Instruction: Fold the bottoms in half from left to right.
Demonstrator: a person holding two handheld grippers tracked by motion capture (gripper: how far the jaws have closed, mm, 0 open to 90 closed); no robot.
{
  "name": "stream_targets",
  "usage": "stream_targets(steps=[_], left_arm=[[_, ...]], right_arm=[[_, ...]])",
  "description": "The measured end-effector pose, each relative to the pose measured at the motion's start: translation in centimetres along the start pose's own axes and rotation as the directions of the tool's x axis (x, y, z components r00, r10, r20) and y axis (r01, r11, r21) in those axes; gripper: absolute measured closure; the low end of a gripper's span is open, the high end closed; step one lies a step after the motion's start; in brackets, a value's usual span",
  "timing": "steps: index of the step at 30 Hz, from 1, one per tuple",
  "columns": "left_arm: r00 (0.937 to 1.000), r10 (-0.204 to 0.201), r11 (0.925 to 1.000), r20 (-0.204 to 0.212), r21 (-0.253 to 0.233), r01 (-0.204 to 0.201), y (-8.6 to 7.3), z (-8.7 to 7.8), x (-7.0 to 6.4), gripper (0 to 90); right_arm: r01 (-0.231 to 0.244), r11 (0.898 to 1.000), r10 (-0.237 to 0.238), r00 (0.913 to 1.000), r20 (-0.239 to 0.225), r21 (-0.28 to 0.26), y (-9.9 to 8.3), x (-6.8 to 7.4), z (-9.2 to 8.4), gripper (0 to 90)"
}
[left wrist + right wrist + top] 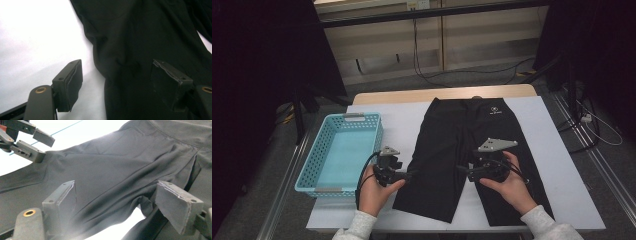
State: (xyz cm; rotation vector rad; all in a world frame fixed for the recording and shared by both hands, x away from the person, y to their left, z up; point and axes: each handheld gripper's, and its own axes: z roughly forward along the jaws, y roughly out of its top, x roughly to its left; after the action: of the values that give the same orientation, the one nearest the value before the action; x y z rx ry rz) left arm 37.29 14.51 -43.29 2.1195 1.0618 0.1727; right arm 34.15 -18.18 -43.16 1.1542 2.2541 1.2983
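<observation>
Dim, dark-edged high view; blown-out white table [30,37] glare, soft close-up blur.

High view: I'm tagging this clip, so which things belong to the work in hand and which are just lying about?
In the job:
- black shorts, spread flat on the white table cover
- left gripper, jaws open at the shorts' outer edge
- right gripper, jaws open over the shorts

Lying about:
- turquoise basket, empty, left of the shorts
- cables on the floor behind the table
</observation>
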Motion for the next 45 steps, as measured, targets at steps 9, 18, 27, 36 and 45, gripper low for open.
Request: stream_targets(steps=[9,18,27,36,45], left_arm=[[0.9983,0.051,0.998,-0.028,0.037,-0.05,-0.5,0.6,0.1,31.7],[0.9957,0.073,0.996,-0.057,0.055,-0.07,-0.9,1.3,-0.2,37.8],[0.9967,0.054,0.9952,-0.061,0.085,-0.048,-0.8,1.1,-0.7,62.8],[0.9996,0.027,0.994,-0.012,0.107,-0.025,-0.8,1.2,-1.2,86.3],[1.0,-0.004,0.9962,0.007,0.087,0.004,-0.5,0.7,-1.3,88.4]], right_arm=[[0.0,1.0,0.0,1.0,0.0,-0.005,0.0,0.0,-0.1,17.3],[-0.001,1.0,0.001,1.0,0.0,-0.005,0.0,0.0,-0.1,17.2],[0.003,1.0,-0.003,1.0,0.003,0.004,-0.1,0.0,-0.1,17.2],[0.009,1.0,-0.009,0.9999,0.009,0.01,-0.1,0.1,0.0,17.2],[0.007,1.0,-0.007,0.9999,0.012,0.002,-0.1,0.0,-0.1,17.3]])
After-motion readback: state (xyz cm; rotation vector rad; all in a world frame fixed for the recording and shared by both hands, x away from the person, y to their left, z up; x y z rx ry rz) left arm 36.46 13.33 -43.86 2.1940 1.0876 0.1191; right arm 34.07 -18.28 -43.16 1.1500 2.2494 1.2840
